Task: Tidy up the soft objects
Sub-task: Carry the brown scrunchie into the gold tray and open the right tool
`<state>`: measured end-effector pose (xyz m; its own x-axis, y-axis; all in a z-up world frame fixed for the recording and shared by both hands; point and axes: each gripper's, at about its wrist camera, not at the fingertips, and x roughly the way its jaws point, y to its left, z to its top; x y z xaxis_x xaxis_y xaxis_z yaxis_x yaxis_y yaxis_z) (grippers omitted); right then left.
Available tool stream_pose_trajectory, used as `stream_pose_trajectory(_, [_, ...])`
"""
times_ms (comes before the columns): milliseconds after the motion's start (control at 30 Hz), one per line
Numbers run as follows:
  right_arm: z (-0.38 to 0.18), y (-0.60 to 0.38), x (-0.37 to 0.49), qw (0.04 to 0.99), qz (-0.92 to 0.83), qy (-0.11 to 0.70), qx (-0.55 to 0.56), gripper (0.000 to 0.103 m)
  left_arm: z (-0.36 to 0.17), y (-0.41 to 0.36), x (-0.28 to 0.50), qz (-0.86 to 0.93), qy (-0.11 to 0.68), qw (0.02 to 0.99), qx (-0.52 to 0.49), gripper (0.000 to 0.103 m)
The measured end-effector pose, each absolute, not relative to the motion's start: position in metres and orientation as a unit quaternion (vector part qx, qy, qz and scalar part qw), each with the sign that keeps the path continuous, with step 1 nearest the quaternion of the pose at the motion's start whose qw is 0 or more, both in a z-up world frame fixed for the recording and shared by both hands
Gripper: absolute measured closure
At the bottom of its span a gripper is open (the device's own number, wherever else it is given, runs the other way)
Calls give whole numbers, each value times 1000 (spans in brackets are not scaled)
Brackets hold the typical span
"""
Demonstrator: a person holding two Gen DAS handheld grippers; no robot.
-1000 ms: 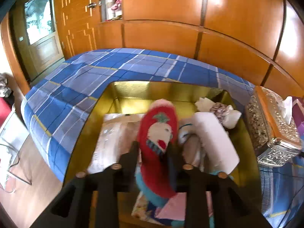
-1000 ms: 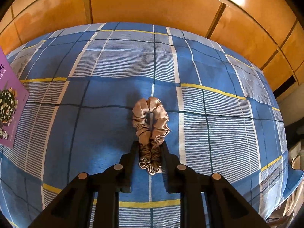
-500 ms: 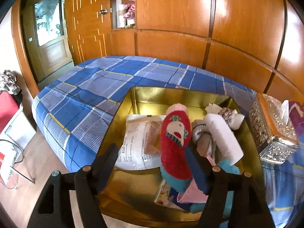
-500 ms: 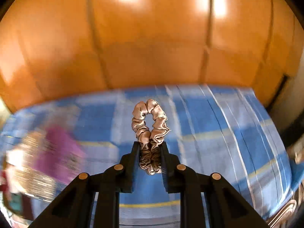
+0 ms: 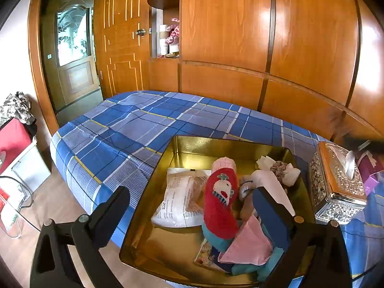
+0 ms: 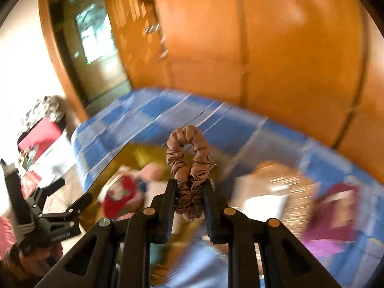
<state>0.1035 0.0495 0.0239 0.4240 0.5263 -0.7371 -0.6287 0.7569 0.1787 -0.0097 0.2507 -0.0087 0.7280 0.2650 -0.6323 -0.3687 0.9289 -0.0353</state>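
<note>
- The right gripper was seen clamped on the lower bunch of a tan satin scrunchie, which was held in the air above the near side of the gold metal tin, its free loop standing beyond the fingertips.
- The scrunchie's long axis ran along the line of the fingers, pointing away from the camera.
- The left gripper had just been opening and was seen spread wide with nothing pressed; the red knitted sock with a white face lay released in the tin, near its middle.
- The sock's long axis ran from the tin's near edge toward its far wall, pink cuff farthest.
- The step in hand was judged best done by carrying the scrunchie over a bare patch by the tin's left wall, lowering it below the rim, then releasing.
- The blue plaid bedspread carried the tin.
</note>
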Motion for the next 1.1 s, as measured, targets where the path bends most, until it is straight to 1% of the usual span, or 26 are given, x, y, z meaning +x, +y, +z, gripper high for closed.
stream_pose_trajectory(133, [-17,100,101,823,350,440,-79,81,-8,252,-10,174,327,925,-83,0])
stream_pose_trajectory(267, [-36,113,106,813,354,455,-83,77,-10,253,-10,175,330,924,-86,0])
stream_pose_trajectory(333, [-43,117,106,807,358,464,-78,67,-11,253,-10,179,333,922,-84,0])
stream_pose_trajectory(400, [-47,117,107,803,362,469,-69,62,-12,253,-9,181,335,921,-85,0])
stream_pose_trajectory(500, [-47,118,103,806,366,461,-56,59,-12,253,-10,184,335,920,-85,0])
stream_pose_trajectory(600, [-38,108,97,814,366,449,-36,50,-11,251,-9,190,334,920,-81,0])
stream_pose_trajectory(733, [-19,93,86,839,350,416,-27,50,-7,249,-12,190,326,923,-81,0])
stream_pose_trajectory(900, [-1,68,66,891,269,361,-48,50,0,246,-16,186,313,928,-86,0])
stream_pose_trajectory(1100, [6,42,54,918,205,336,-40,50,5,234,-19,180,304,932,-84,0])
